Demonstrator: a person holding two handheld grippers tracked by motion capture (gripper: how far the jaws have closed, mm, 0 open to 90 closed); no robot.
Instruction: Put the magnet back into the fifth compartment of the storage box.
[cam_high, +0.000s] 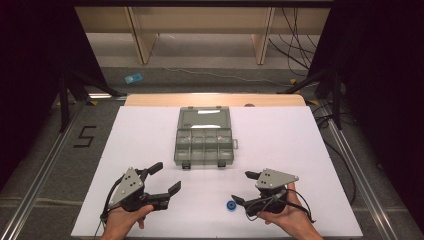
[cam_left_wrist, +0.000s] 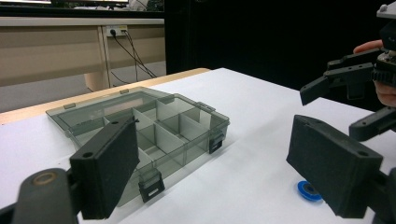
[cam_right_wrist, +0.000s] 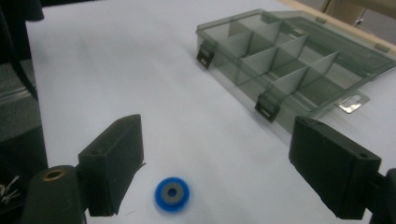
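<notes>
Small blue ring with a grey centre lies flat on the white table, near the person's edge, well short of the open organiser box. In the high view the ring sits just to the left of the right hand-held gripper.

Right hand-held gripper: jaws spread wide, nothing between them. In the right gripper view the ring lies low between the two jaws, nearer the left one, not touching either.

Left hand-held gripper: jaws also spread, empty, held above the table to the left of the ring and pointing toward the box.

Box: clear grey plastic, lid laid back flat on the far side, dividers standing, compartments look empty as far as can be told. Two dark latches on the near wall.

Step in hand, as judged: picking up the ring with the right hand-held gripper.

Notes for doing it well:
- Centre the jaws over the ring first; it is off to one side now.
- The ring is thin and lies flat, so bring the jaw tips right down to the table before closing.
- Close slowly; a one-sided push would likely skid it across the smooth sheet.
- Keep the left hand-held gripper clear of the path to the box.
</notes>
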